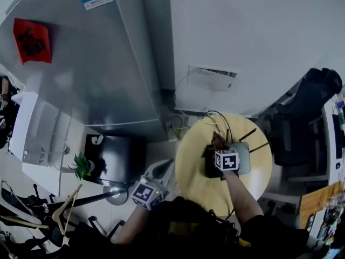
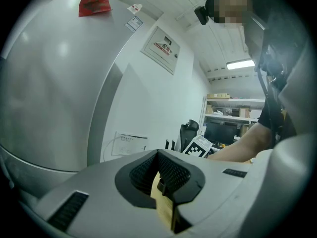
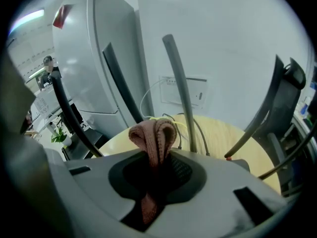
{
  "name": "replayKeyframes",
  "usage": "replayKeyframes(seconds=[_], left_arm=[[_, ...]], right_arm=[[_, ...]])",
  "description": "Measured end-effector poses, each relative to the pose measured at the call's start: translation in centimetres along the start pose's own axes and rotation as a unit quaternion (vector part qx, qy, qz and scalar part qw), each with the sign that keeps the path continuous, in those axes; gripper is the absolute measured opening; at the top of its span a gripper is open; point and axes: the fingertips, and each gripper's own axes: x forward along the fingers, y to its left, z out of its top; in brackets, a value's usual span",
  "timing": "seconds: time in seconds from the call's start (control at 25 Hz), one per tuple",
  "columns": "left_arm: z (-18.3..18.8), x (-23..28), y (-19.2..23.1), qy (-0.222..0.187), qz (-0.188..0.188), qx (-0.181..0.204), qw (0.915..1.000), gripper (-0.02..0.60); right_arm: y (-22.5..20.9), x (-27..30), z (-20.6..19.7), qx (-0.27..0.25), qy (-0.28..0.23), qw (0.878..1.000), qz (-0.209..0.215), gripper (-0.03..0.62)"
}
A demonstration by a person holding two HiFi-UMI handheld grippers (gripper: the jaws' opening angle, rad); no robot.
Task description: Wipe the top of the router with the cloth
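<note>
My right gripper (image 3: pixel 157 168) is clamped on the pink cloth (image 3: pixel 154 135), right over the router (image 1: pixel 243 158) on the round table (image 1: pixel 191 169). Left gripper (image 2: pixel 161 176) closed, empty, off to the side. Risk: a sweep snags the upright antennas (image 3: pixel 177 83) and drags the router.

This looks like an office corner used as a break area: a tall silver refrigerator (image 1: pixel 81 63) with a red paper square (image 1: pixel 32 41) stuck on it stands beside a round pale wooden table (image 1: pixel 194 163) and a black swivel office chair (image 1: pixel 302 112). Further back, 2 white wall shelves (image 2: pixel 233 101) carry cardboard boxes above a dark computer monitor (image 2: pixel 220 132), under a long fluorescent ceiling light (image 2: pixel 240 64). A framed white notice (image 2: pixel 160 48) hangs on the plain white wall.
</note>
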Motion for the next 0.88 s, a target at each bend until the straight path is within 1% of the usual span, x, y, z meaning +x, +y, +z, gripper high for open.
replayKeyframes(seconds=[0.16, 0.4, 0.56, 0.76, 0.88], left_arm=[[0.0, -0.4, -0.3, -0.002, -0.001, 0.001, 1.0, 0.002], [-0.1, -0.7, -1.1, 0.001, -0.012, -0.003, 0.9999, 0.003], [0.3, -0.7, -1.5, -0.013, -0.012, -0.002, 0.9998, 0.002], [0.5, -0.4, -2.5, -0.025, -0.033, 0.002, 0.9991, 0.002], [0.9, -0.4, -2.9, -0.031, -0.039, -0.001, 0.9988, 0.002]], right_arm=[[0.6, -1.1, 1.2, 0.007, -0.025, 1.0, 0.014, 0.061], [1.0, -2.8, 2.4, 0.009, -0.05, 0.999, 0.018, 0.061], [1.7, -4.7, 3.4, 0.007, -0.073, 0.997, 0.02, 0.061], [2.7, -7.0, 5.2, 0.001, -0.104, 0.994, 0.023, 0.061], [3.3, -8.2, 6.0, -0.009, -0.117, 0.993, 0.023, 0.061]])
